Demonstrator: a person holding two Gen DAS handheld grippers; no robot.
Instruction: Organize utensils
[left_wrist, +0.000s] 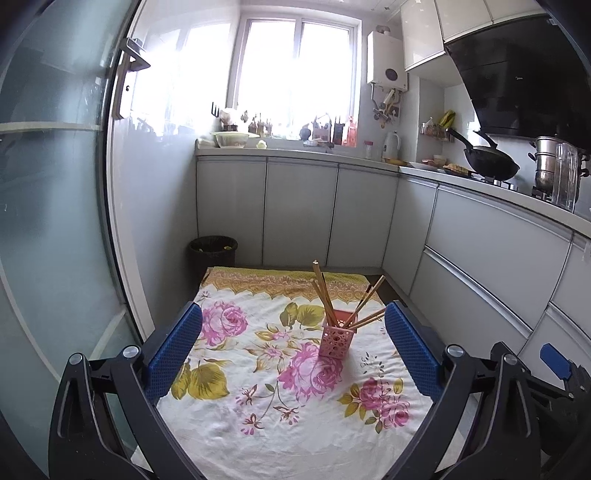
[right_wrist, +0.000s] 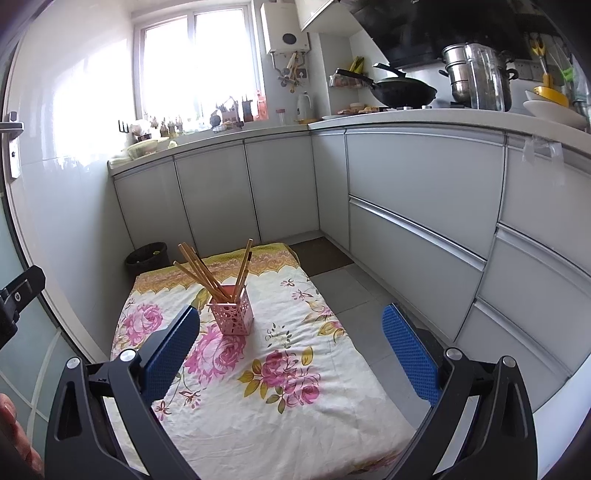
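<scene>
A pink perforated utensil holder (left_wrist: 337, 339) stands upright on a floral cloth (left_wrist: 258, 424). Several wooden chopsticks (left_wrist: 325, 295) lean out of it. The holder also shows in the right wrist view (right_wrist: 232, 312) with its chopsticks (right_wrist: 201, 271). My left gripper (left_wrist: 293, 315) is open and empty, held above the cloth short of the holder. My right gripper (right_wrist: 290, 317) is open and empty, with the holder just beyond its left finger (right_wrist: 168, 354). Part of the right gripper shows at the right edge of the left wrist view (left_wrist: 557, 363).
The cloth (right_wrist: 295, 424) covers a low surface on the kitchen floor. A dark waste bin (left_wrist: 213, 253) stands beyond its far left corner. Grey cabinets (left_wrist: 480, 258) run along the back and right. A glass door (left_wrist: 48, 221) is at the left.
</scene>
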